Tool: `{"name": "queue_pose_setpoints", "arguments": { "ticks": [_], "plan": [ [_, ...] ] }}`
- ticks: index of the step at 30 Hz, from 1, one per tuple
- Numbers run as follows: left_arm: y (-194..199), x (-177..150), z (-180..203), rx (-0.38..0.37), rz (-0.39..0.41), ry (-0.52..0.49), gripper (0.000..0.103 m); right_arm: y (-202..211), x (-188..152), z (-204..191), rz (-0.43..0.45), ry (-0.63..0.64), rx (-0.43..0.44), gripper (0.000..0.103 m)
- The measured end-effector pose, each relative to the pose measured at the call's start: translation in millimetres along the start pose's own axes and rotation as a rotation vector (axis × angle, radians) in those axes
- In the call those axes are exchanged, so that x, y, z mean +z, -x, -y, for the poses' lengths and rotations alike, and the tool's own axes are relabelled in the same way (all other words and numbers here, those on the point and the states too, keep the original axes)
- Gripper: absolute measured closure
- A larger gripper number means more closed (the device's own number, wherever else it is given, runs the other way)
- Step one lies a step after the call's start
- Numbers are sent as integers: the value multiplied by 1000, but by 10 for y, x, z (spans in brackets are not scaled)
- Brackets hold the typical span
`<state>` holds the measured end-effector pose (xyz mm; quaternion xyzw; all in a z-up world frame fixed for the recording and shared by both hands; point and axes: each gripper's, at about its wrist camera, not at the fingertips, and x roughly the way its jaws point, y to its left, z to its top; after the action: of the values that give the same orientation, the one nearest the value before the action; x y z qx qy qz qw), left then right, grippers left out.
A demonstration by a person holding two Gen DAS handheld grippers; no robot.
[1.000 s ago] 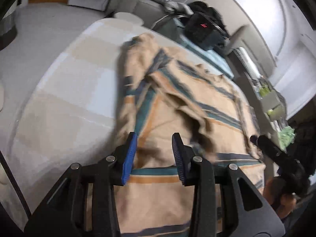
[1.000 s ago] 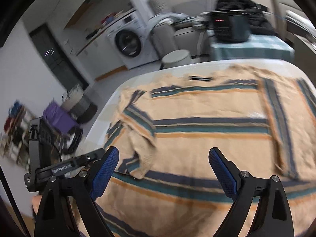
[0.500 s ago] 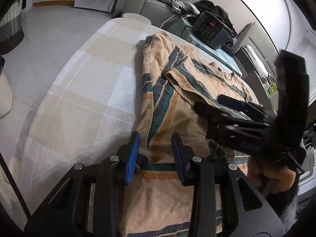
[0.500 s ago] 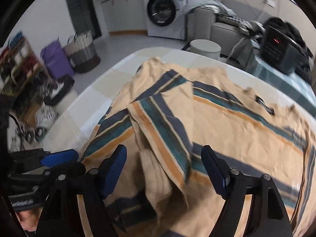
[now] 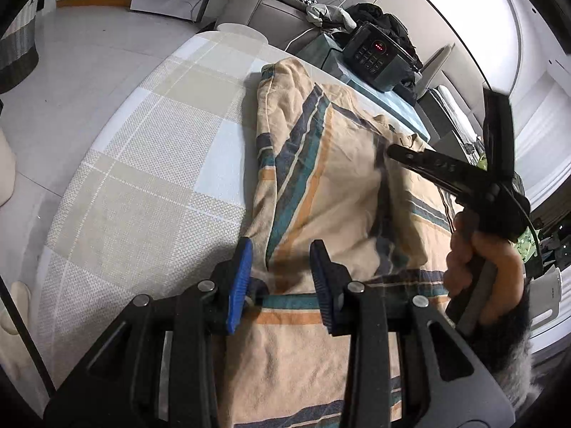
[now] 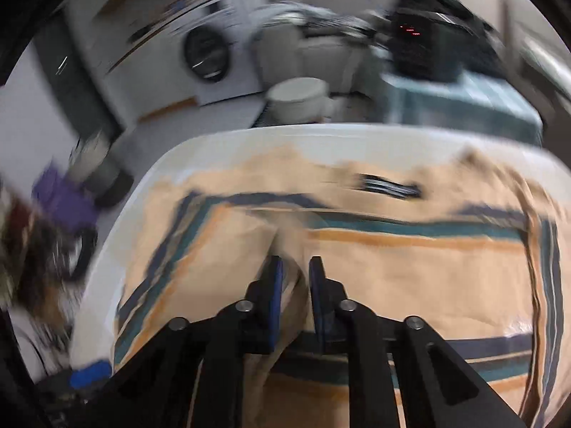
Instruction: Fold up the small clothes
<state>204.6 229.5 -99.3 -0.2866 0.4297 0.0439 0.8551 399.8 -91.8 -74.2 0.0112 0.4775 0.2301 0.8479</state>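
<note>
Nearby, black appliance behind striped shirt; right tool closing, apparently pinching shirt fold.

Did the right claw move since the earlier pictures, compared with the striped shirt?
Yes. The right claw has come down toward the striped shirt and is closing, with a raised fold of cloth between its jaws.

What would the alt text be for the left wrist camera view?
The left tool sits over a tan striped shirt spread on a checked tablecloth. At right, a hand holds the right tool over the shirt.
</note>
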Motion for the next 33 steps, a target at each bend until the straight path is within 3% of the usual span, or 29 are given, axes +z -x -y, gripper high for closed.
{"name": "queue_pose_setpoints", "arguments": {
  "ticks": [2,5,10,14,18,20,21,22,25,29,32,33],
  "plan": [
    [-1,-2,3,0,1,-1,72,23,38,191,-18,-58,-4,87],
    [1,-2,4,-3,1,1,72,157,17,300,-24,-79,59,85],
    [10,-5,-5,-8,0,6,72,389,-307,93,-81,-35,252,54],
    [1,-5,24,2,0,-1,72,462,-526,-141,-120,-30,345,54],
    [-4,-7,43,14,2,-14,72,290,-652,-318,-175,18,275,57],
    [-3,-5,39,13,2,-13,72,284,-687,-362,-143,18,250,75],
    [-2,-4,38,12,1,-13,72,303,-695,-364,-139,27,245,96],
    [-2,-1,33,10,0,-11,72,336,-707,-344,-132,18,267,100],
    [1,2,38,12,0,-12,72,461,-752,-245,-107,16,286,101],
    [-7,6,40,14,0,-16,72,458,-861,-40,-138,-10,256,100],
    [7,1,56,20,-1,-12,72,507,-890,53,-161,-86,369,91],
    [15,-7,59,22,-2,-12,72,539,-904,60,-166,-96,398,83]
  ]
}}
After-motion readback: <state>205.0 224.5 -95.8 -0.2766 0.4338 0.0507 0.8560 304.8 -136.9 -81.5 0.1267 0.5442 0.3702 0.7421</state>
